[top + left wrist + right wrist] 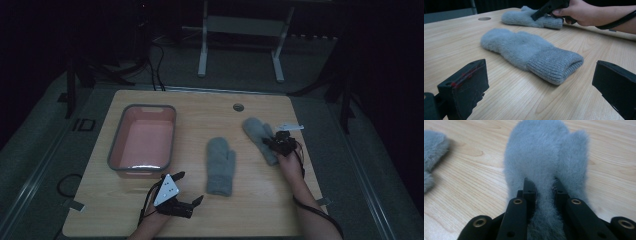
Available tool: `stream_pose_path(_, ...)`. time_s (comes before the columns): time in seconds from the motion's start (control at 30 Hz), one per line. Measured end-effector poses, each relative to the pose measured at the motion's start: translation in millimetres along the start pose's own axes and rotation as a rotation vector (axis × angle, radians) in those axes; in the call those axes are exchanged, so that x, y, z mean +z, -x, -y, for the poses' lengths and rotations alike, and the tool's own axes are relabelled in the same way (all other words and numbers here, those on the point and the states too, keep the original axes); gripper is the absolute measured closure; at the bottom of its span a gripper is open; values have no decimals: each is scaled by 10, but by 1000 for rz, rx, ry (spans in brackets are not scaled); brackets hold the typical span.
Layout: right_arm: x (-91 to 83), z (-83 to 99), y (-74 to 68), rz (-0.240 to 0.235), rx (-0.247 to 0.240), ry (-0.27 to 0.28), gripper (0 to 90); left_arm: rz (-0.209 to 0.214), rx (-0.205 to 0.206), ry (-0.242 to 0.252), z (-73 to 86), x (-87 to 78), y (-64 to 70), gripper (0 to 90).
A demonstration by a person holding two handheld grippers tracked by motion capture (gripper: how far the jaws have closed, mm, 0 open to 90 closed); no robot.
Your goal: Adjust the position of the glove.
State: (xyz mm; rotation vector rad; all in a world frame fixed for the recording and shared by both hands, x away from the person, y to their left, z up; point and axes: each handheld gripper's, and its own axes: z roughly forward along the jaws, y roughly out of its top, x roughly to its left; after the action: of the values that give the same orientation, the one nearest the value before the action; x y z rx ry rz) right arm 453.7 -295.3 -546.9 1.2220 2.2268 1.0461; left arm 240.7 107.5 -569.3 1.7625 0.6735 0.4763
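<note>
The far mitten (260, 137) lies flat on the table (100, 210), well right of the pink basin (142, 141) — the right gripper (278, 143) has its jaws pinched on a fold of its fleece, likely to lift it. The left gripper (189, 188) waits wide open, aimed at the near mitten (220, 166).

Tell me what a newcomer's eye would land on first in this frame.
Most likely the two fluffy grey mittens on the wooden table: the right gripper has its jaws pinched on the far mitten at the right, while the near mitten lies loose in the middle. Next would be the pink bin with its grey rim at the left, and the left gripper open near the table's front edge.
</note>
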Motion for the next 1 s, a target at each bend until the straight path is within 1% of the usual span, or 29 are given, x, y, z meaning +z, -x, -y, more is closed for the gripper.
stream_pose_path(0.13, -146, 3, -28, 40, 49, 19, 789, -2, 0, 0, 0, -1, 0, 7)
stream_pose_path(0.2, -219, 3, -39, 52, 69, 33, 789, -3, 1, 0, 0, -1, 2, 7)
stream_pose_path(0.33, -408, 7, -72, 87, 110, 62, 789, -3, 0, -1, 0, 0, 0, 7)
stream_pose_path(0.43, -549, 19, -116, 114, 128, 78, 788, -3, 0, -1, -1, 1, 1, 7)
stream_pose_path(0.5, -645, 33, -156, 147, 135, 86, 789, -2, 1, -2, -1, 1, 1, 7)
stream_pose_path(0.53, -687, 40, -176, 159, 148, 87, 789, -2, 1, 0, 0, 0, 2, 7)
stream_pose_path(0.6, -766, 70, -212, 185, 169, 93, 789, -3, -2, 2, 1, -2, 1, 7)
stream_pose_path(0.63, -789, 81, -222, 187, 177, 91, 788, -2, -2, 1, 0, -1, -2, 7)
stream_pose_path(0.77, -935, 146, -278, 217, 201, 96, 787, -4, 0, 1, 0, -1, 1, 7)
stream_pose_path(0.83, -1008, 183, -299, 224, 203, 100, 786, -4, -2, 2, 1, -4, 2, 7)
stream_pose_path(0.93, -1106, 258, -335, 250, 214, 100, 786, -4, -3, 2, 1, -4, 1, 7)
stream_pose_path(1.0, -1170, 330, -352, 262, 233, 100, 786, -5, -1, 1, 1, -4, 3, 7)
